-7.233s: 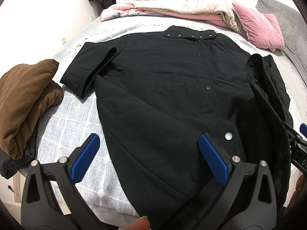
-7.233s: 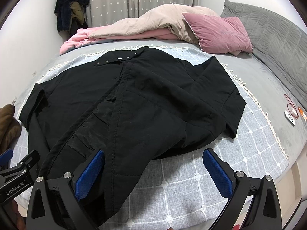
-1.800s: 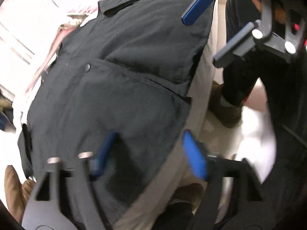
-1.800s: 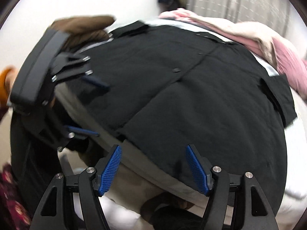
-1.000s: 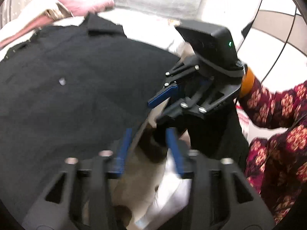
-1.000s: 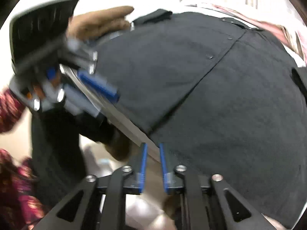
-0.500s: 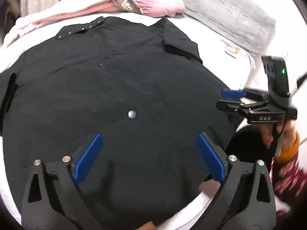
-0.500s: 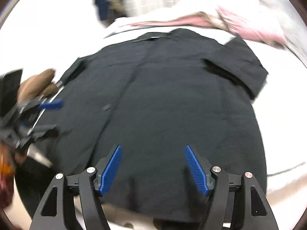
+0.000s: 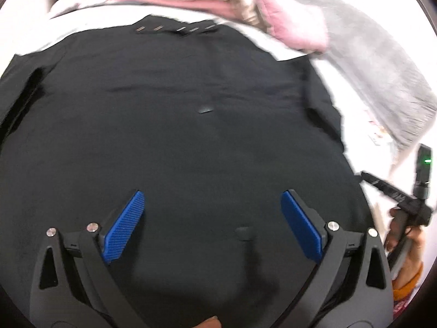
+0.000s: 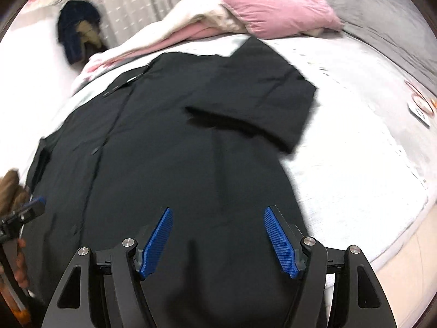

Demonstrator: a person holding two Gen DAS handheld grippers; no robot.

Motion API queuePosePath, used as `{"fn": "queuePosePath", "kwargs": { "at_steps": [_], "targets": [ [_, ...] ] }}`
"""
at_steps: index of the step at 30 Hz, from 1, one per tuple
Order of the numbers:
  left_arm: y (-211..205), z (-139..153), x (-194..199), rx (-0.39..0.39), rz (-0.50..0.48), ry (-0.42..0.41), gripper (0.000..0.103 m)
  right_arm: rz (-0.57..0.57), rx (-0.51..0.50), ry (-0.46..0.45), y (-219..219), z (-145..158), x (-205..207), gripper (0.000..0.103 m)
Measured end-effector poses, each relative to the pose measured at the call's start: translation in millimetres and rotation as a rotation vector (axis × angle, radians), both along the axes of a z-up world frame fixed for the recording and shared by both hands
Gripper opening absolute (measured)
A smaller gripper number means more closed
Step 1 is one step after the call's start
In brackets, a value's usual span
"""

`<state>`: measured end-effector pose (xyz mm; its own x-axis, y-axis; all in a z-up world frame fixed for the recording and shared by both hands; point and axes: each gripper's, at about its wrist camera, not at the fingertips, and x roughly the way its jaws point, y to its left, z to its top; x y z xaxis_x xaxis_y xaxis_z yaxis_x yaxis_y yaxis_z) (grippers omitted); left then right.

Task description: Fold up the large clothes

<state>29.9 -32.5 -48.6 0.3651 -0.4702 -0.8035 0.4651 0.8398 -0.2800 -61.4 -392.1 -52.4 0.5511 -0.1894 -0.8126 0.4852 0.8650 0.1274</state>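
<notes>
A large black buttoned coat [image 9: 191, 125] lies spread flat, front up, across the bed, collar at the far end. It also shows in the right wrist view [image 10: 174, 147], with its right sleeve [image 10: 262, 93] lying out to the side. My left gripper [image 9: 213, 227] is open and empty above the coat's lower middle. My right gripper [image 10: 218, 240] is open and empty above the coat's lower right part, near the hem. The right gripper shows at the right edge of the left wrist view [image 9: 404, 205].
A pink pillow [image 10: 275, 8] and a bundled cream and pink duvet [image 10: 174, 32] lie at the head of the bed. A grey headboard [image 9: 377, 63] runs along the right. A brown garment [image 10: 11, 188] sits at the left edge. Small items [image 10: 420, 104] lie far right.
Both grippers shut on the coat's hem about a second ago, then opened and let it go. Both views have since swung forward over the spread coat.
</notes>
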Motion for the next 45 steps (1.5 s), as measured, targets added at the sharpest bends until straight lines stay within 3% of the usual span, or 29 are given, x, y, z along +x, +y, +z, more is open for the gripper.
{"fn": "queuePosePath", "kwargs": {
  "at_steps": [5,11,17,18,19,21,22,26,30,34,36,41,45],
  "targets": [
    [18,4,23,-0.018,0.058,0.006,0.1,-0.074,-0.026,0.006,-25,6,19,0.071],
    [26,4,36,-0.057,0.09,0.033,0.1,0.086,-0.094,0.064,0,5,102,0.071],
    [29,2,47,-0.01,0.142,-0.029,0.1,0.125,-0.325,0.199,16,-38,175,0.07],
    [30,2,49,-0.003,0.15,-0.033,0.1,0.119,-0.345,0.187,14,-37,177,0.06],
    [30,2,52,0.0,0.158,-0.035,0.1,0.131,-0.341,0.177,11,-34,178,0.041],
    [33,1,56,-0.004,0.166,-0.032,0.1,0.153,-0.356,0.167,4,-21,177,0.017],
    [33,1,58,-0.01,0.164,-0.032,0.1,0.143,-0.374,0.168,-1,-13,175,0.015],
    [34,-2,63,0.011,0.155,-0.05,0.1,0.069,-0.421,0.156,-44,28,162,0.013],
    [34,-9,67,0.019,0.141,-0.063,0.1,-0.086,-0.502,0.154,-112,72,156,0.013],
    [35,-15,73,0.01,0.128,-0.073,0.1,-0.241,-0.693,0.196,-175,104,152,0.012],
    [34,-17,77,0.019,0.124,-0.087,0.1,-0.306,-0.742,0.226,-207,110,149,0.012],
    [30,-24,86,0.036,0.126,-0.085,0.1,-0.426,-0.725,0.335,-279,96,150,0.011],
    [31,-25,90,0.04,0.133,-0.038,0.1,-0.485,-0.654,0.465,-338,45,148,0.011]
  ]
}}
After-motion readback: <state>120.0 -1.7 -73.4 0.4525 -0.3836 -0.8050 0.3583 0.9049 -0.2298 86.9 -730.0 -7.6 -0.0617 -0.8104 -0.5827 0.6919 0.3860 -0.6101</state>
